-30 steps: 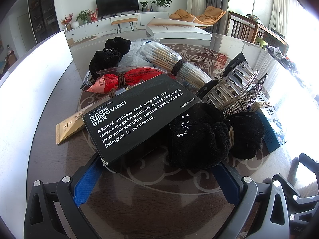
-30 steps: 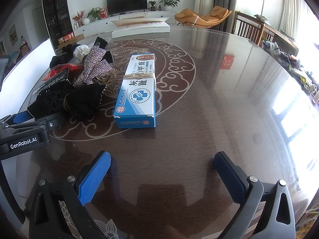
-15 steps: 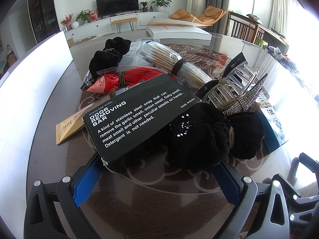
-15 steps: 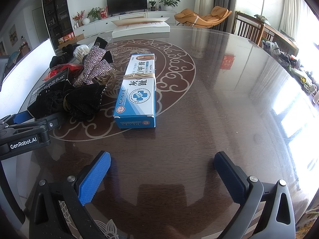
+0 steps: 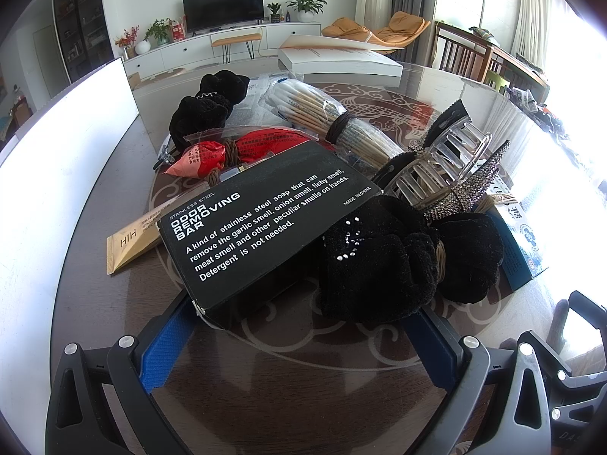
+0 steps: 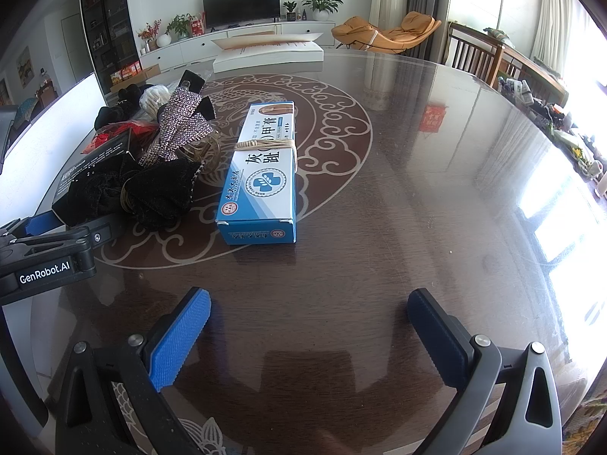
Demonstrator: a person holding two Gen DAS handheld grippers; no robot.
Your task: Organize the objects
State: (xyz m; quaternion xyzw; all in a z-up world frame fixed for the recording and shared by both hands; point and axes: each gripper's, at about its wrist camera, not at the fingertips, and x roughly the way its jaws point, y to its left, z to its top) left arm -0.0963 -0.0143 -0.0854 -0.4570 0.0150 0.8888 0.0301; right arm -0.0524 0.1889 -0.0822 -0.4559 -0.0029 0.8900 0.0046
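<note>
My left gripper (image 5: 299,326) is open, its blue pads on either side of a black "Odor Removing Bar" box (image 5: 261,220) and a black velvet scrunchie (image 5: 379,261) lying on the table; I cannot tell whether the pads touch them. Behind them lie a clear hair claw (image 5: 440,163), a rhinestone clip (image 5: 470,185), a red packet (image 5: 235,148), a bag of wooden sticks (image 5: 334,117) and another black scrunchie (image 5: 205,102). My right gripper (image 6: 307,314) is open and empty above bare table, just short of a blue medicine box (image 6: 265,167).
The round dark glass-topped table (image 6: 417,189) stretches to the right. A white flat box (image 6: 265,49) lies at its far edge. A white panel (image 5: 57,159) stands along the left side. A tan sachet (image 5: 132,239) lies left of the black box. Chairs stand at far right.
</note>
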